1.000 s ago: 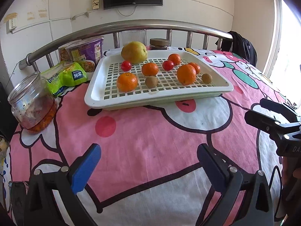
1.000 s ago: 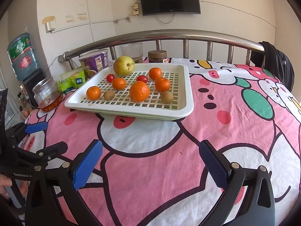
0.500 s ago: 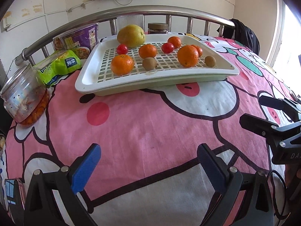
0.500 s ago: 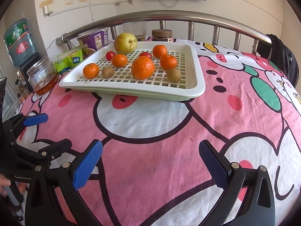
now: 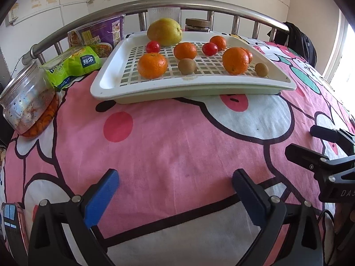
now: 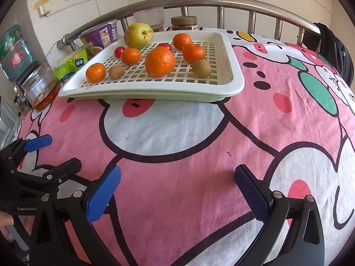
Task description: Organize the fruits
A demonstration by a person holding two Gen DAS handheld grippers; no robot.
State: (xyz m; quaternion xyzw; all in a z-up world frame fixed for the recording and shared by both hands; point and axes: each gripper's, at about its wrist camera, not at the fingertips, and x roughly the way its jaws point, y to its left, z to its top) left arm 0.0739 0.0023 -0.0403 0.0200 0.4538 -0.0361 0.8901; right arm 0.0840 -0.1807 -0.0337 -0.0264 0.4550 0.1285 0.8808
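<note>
A white slotted tray lies on the pink cartoon sheet ahead of both grippers. It holds a yellow pear, several oranges such as a big one and one at the front left, two red tomatoes, and two brown kiwis. My left gripper is open and empty, low over the sheet. My right gripper is open and empty beside it.
A glass jar, a green snack bag and a purple noodle cup stand left of the tray. A metal rail runs behind, with a brown jar and a glass. A dark bag hangs at the right.
Both grippers have moved forward and lower toward the tray, which now looks larger. Both stay open and empty. The fruits have not moved.
</note>
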